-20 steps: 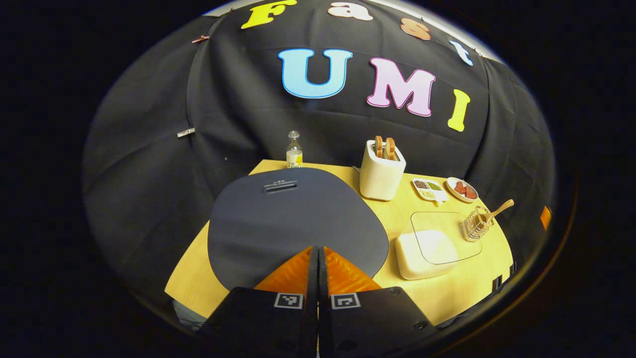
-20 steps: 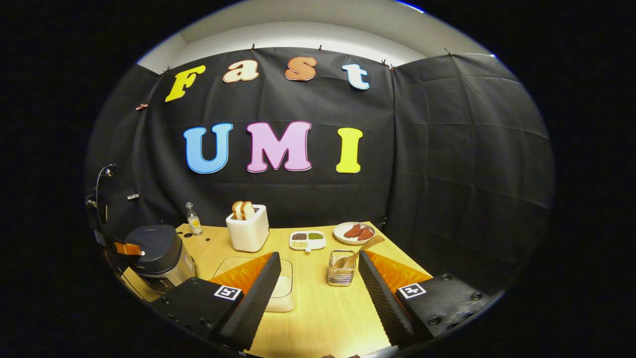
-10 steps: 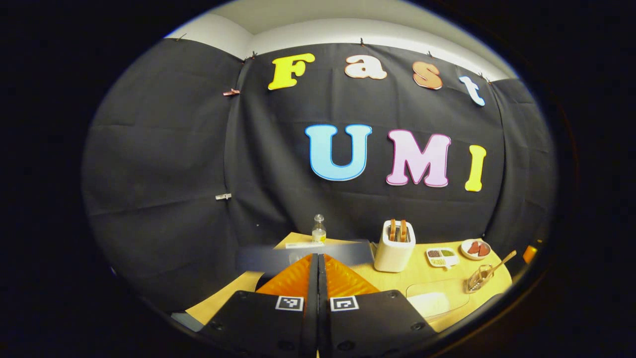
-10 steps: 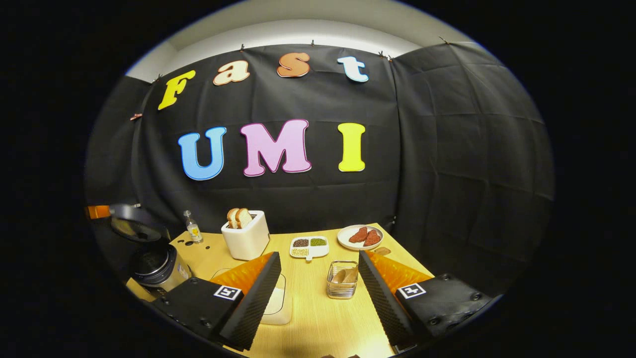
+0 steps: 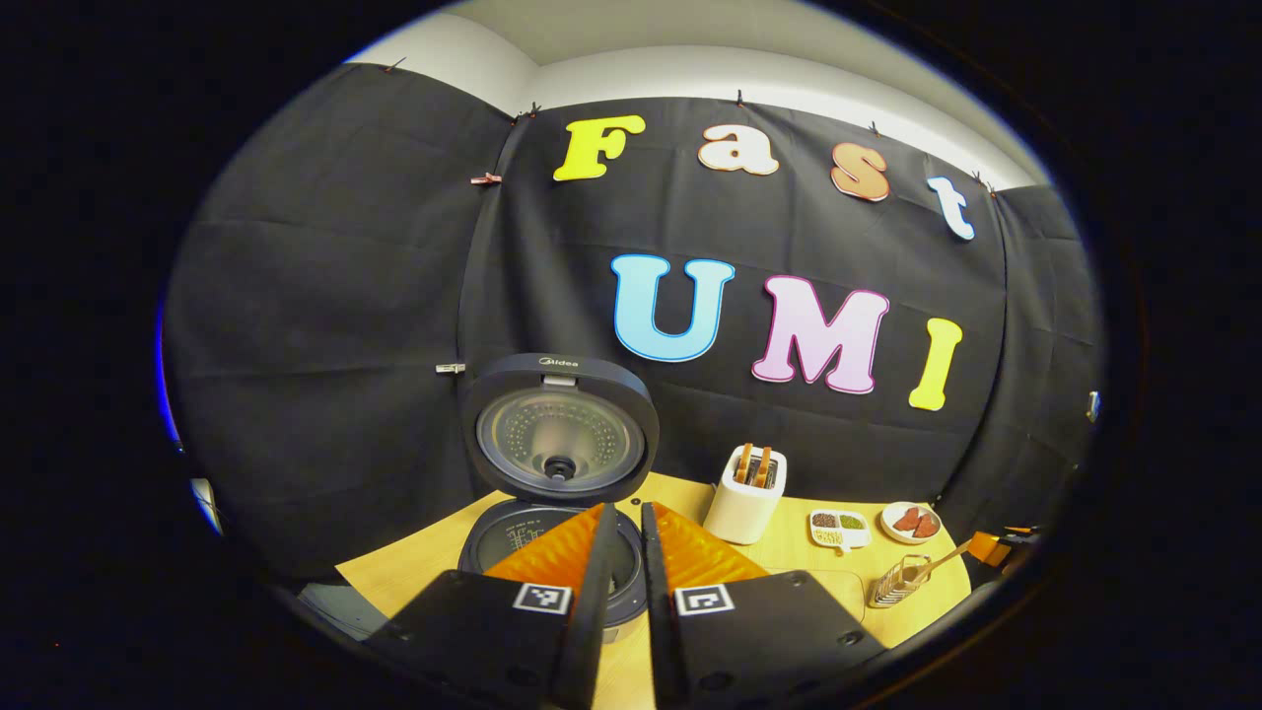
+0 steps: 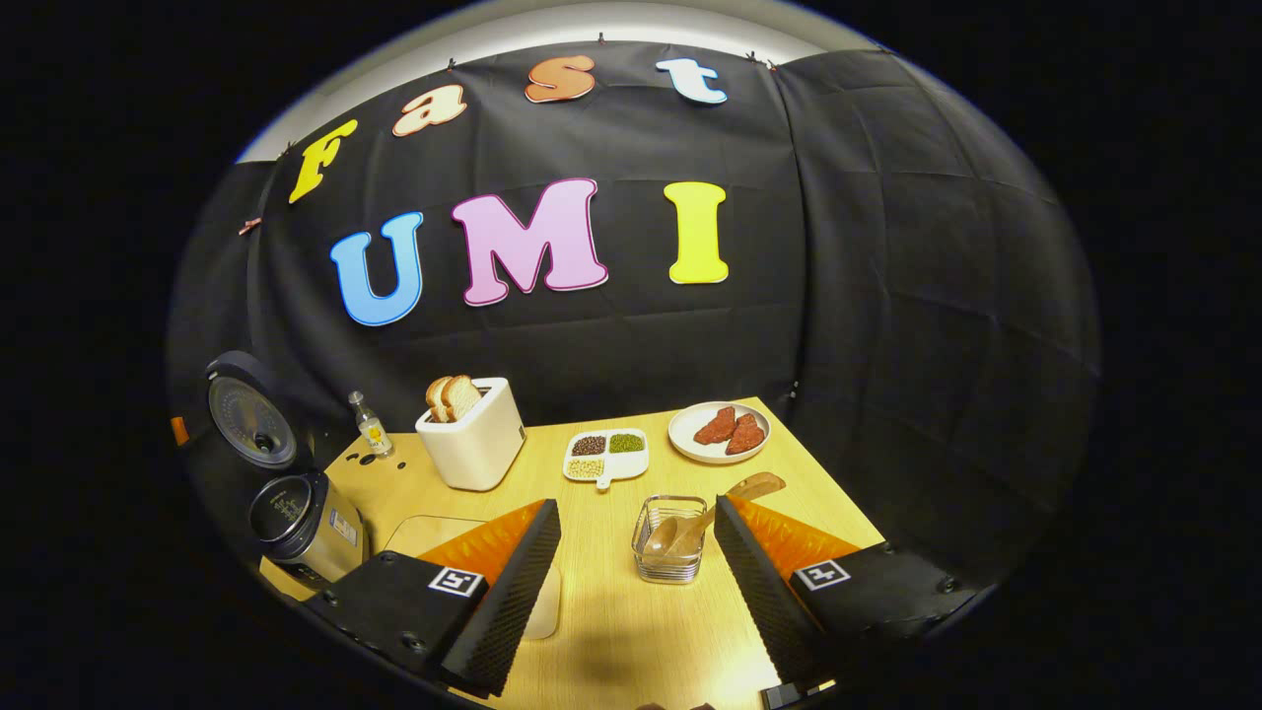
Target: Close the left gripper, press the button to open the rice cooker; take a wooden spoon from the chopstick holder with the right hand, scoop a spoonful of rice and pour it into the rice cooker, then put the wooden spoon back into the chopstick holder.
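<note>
We see the dark round rice cooker at lower centre of the left gripper view, its lid standing open and upright, metal inner plate facing us, pot mouth open beneath it. The left gripper sits at bottom centre just in front of the pot; its jaws are nearly together with a thin gap, holding nothing.

In the right gripper view the cooker is at lower left, lid raised. The light wooden spoon leans in the wire-mesh chopstick holder at lower centre, handle tilting up to the right. The right gripper has its jaws wide apart, empty, with the holder between and beyond the fingertips, not touching.

A pale lidded rice container lies partly behind the left finger. Further back on the yellow wooden table we note a white toaster with bread, a small glass bottle, a white divided dish of beans and a white plate of red meat.
</note>
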The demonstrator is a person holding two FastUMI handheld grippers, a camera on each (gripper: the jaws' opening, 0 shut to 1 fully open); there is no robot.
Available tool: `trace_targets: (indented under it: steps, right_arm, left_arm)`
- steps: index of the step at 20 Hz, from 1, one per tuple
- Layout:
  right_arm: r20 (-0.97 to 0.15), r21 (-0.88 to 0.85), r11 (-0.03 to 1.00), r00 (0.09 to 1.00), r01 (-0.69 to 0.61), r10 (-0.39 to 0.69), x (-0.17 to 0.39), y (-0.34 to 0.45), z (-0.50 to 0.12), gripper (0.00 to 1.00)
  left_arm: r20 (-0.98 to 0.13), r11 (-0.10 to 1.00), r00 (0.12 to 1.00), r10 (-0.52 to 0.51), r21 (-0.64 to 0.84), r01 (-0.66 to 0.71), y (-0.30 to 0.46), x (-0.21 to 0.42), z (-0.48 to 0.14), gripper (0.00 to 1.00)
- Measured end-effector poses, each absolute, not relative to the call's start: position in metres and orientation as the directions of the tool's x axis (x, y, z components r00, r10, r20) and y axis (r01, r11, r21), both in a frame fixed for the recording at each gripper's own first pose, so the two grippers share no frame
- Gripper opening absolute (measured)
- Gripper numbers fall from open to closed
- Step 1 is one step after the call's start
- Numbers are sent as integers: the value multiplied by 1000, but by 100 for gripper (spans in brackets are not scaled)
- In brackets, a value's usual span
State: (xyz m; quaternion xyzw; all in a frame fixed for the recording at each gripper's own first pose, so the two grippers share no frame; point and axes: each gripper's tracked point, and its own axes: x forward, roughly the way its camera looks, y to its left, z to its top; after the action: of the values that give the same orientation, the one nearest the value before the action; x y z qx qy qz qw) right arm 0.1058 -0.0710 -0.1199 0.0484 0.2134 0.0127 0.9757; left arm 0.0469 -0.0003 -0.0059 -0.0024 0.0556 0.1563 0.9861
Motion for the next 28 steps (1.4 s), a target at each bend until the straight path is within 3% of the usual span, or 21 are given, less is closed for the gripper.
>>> trace_targets:
  steps: [2,6,15,18,28]
  right_arm:
    - [-437,101,995,898,-14,57,108,-74,-129,99]
    - [-424,101,995,905,-8,50,115,-87,-135,99]
    - [-391,127,988,920,90,-33,137,-139,-150,99]
    - [-419,153,978,906,143,-67,152,-158,-171,99]
    - [-487,248,954,873,169,-28,214,-155,-235,98]
  left_arm:
    - [-98,956,951,292,15,-292,-14,45,-2,41]
    - [-84,957,953,291,38,-289,-29,42,-1,99]
    - [-177,974,958,227,24,-227,-74,52,-47,96]
    - [-215,971,947,240,41,-237,-77,54,-58,95]
    - [-297,950,903,312,84,-300,-94,47,-91,96]
